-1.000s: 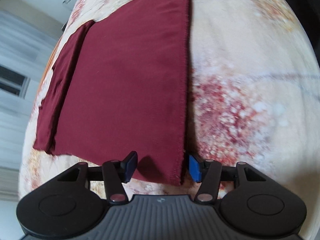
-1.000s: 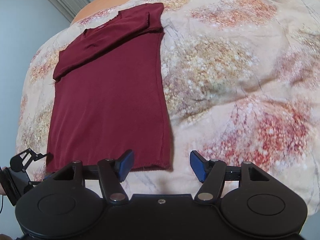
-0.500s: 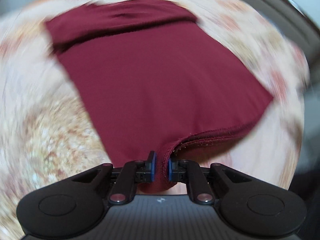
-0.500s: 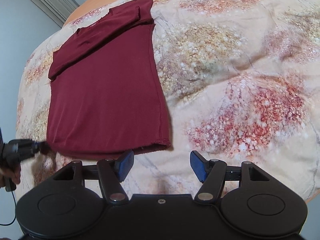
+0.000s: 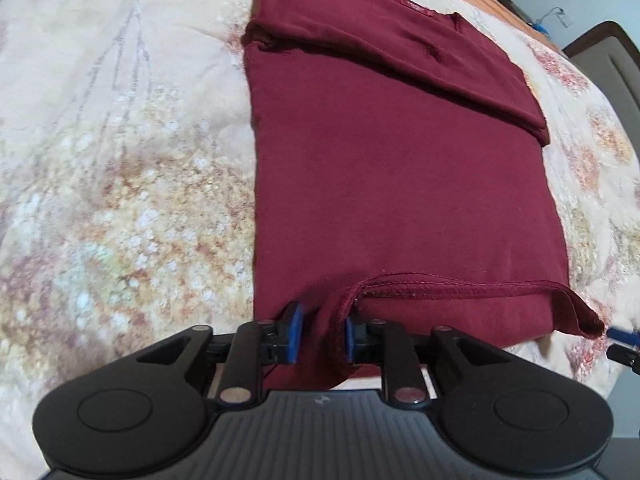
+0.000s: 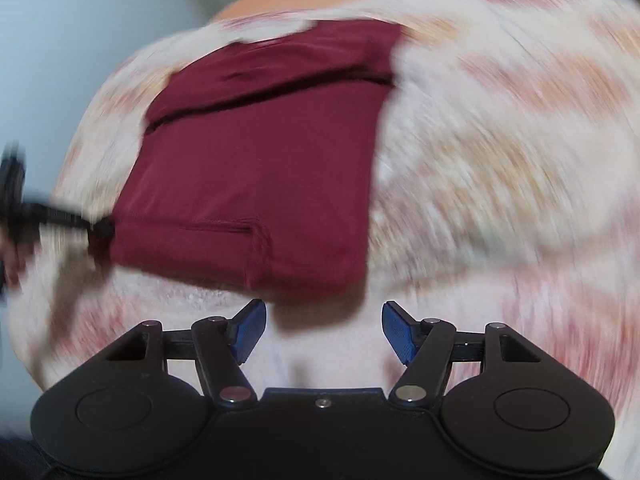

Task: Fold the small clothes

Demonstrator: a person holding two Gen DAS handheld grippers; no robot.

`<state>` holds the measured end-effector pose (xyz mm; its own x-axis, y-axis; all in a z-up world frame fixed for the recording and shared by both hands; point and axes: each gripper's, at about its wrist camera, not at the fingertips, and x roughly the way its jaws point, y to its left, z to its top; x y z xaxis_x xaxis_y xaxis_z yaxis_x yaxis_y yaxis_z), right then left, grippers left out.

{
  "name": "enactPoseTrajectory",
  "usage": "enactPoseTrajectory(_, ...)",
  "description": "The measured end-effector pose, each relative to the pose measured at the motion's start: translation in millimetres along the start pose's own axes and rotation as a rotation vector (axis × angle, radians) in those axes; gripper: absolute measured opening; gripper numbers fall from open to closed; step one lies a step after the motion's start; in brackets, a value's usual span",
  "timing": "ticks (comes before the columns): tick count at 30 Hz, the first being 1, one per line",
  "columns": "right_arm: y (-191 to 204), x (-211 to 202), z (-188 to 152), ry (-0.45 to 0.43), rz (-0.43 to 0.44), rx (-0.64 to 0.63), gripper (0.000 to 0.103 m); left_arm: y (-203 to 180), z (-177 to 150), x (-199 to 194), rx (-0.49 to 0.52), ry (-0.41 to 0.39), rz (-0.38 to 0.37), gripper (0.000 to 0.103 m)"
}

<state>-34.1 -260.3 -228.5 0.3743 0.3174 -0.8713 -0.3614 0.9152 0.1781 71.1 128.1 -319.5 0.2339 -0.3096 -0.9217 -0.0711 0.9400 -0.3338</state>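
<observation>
A dark red shirt (image 5: 400,168) lies flat on the floral bedspread, sleeves folded in across the top. My left gripper (image 5: 320,338) is shut on the shirt's near left hem corner and lifts it, so the hem (image 5: 440,282) curls up off the bed. In the blurred right wrist view the shirt (image 6: 260,168) lies ahead and left, with the left gripper (image 6: 52,216) at its left hem corner. My right gripper (image 6: 324,330) is open and empty, just short of the shirt's near right hem corner.
The floral bedspread (image 5: 120,184) covers the bed all round the shirt. An orange sheet edge (image 5: 496,4) and a dark wooden headboard (image 5: 608,52) are at the far side. The right gripper's blue fingertips (image 5: 622,336) show at the right edge.
My left gripper closed on the hem corner and swung round to face up the shirt, lifting the hem. My right gripper moved in toward the near right hem corner, still open.
</observation>
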Motion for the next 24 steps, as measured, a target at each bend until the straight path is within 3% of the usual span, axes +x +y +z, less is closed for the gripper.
enactPoseTrajectory(4, 21, 22, 9, 0.029, 0.028, -0.346, 0.061, -8, -4, -1, -0.004, 0.011, 0.046, 0.028)
enactPoseTrajectory(7, 24, 31, 14, 0.018, 0.079, -0.462, 0.040, -7, 1, 4, -0.018, 0.022, 0.074, 0.030)
enactPoseTrajectory(8, 17, 34, 19, 0.026, 0.114, -0.437, 0.012, -9, 3, 6, -0.017, 0.025, 0.084, 0.030)
enactPoseTrajectory(9, 5, 37, 26, 0.026, 0.146, -0.358, 0.004, -11, 5, 8, -0.016, 0.028, 0.095, 0.030)
enactPoseTrajectory(12, -57, 42, 44, -0.057, 0.227, 0.088, 0.004, -19, 15, 10, -0.006, 0.022, 0.121, 0.030)
enactPoseTrajectory(14, -94, 51, 48, -0.109, 0.255, 0.308, 0.004, -22, 20, 7, -0.006, 0.000, 0.136, 0.030)
enactPoseTrajectory(17, -109, 71, 52, -0.090, 0.256, 0.368, 0.005, -23, 34, 1, -0.043, -0.046, 0.161, 0.042)
enactPoseTrajectory(19, -108, 80, 55, -0.068, 0.247, 0.359, 0.007, -23, 40, -5, -0.076, -0.079, 0.188, 0.067)
enactPoseTrajectory(24, -105, 89, 51, -0.084, 0.266, 0.381, 0.019, -12, 49, -27, -0.148, -0.160, 0.229, 0.070)
